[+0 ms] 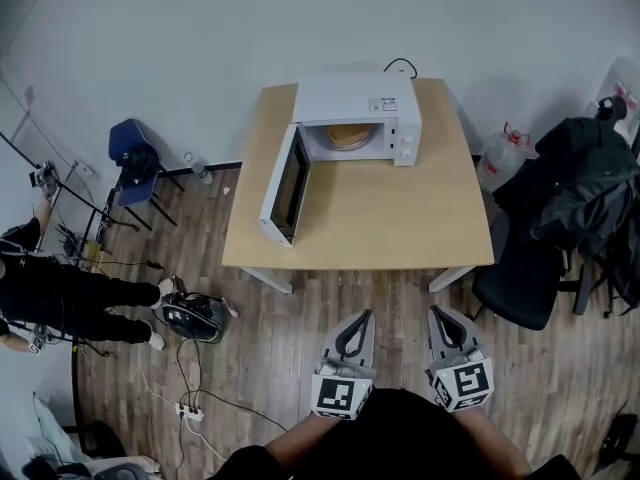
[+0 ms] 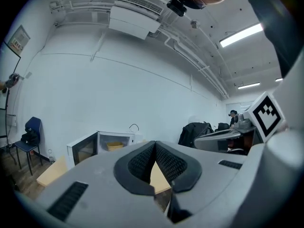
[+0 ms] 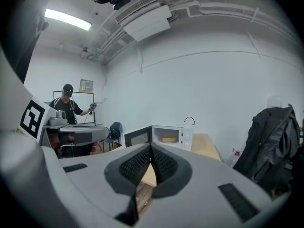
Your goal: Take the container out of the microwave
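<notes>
Left tongs (image 1: 358, 318) and right tongs (image 1: 441, 314) both closed, empty.

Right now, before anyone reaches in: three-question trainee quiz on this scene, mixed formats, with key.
1. True or false: the microwave has its door open.
2. Where is the yellow container? A on the table; B inside the microwave; C on the floor.
3. Fill in: the left gripper and right gripper both have jaws ____, holding nothing.
Key: 1 true; 2 B; 3 shut.

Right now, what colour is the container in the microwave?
Yellowish tan container, inside the open white microwave; clearest in the head view.
</notes>
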Demonstrator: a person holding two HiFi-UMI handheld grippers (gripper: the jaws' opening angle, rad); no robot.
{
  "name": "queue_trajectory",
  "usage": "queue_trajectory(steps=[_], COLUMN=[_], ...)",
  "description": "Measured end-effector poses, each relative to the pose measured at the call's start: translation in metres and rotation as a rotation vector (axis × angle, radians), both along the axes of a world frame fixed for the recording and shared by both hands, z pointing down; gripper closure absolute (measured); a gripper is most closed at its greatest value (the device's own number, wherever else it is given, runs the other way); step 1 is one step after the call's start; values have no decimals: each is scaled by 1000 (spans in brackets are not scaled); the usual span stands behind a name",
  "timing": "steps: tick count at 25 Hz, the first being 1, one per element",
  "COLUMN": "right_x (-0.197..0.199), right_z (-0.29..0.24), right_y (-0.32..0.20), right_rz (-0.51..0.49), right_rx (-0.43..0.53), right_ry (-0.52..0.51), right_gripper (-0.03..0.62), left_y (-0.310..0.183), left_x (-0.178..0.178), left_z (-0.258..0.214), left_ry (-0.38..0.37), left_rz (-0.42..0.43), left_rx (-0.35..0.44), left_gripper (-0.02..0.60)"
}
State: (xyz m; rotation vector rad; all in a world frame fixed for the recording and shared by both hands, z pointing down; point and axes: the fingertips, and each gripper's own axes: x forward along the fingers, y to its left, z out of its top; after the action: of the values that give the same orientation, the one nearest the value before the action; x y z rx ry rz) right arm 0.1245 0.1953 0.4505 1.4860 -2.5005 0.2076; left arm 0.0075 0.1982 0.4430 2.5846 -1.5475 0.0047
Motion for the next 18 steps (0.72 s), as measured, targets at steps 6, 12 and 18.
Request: queue_trajectory(steps=[6,12,18], right_x=[-50,-85,-93], right_z=[6,15,13], right_y=[-61,-95,-121], right_rz=[-10,11,32], right_rx=[-21,-53,-42], right_ry=[26,54,87], right_gripper=[534,534,534], left_y=[-56,-98,-120], left_x=[-46,-82,-93], left_z=[3,5,2], left_ry=[47,79,102], left_rz=[5,56,52], left_rx=[-31,-38,-10], left_gripper=[569,569,569])
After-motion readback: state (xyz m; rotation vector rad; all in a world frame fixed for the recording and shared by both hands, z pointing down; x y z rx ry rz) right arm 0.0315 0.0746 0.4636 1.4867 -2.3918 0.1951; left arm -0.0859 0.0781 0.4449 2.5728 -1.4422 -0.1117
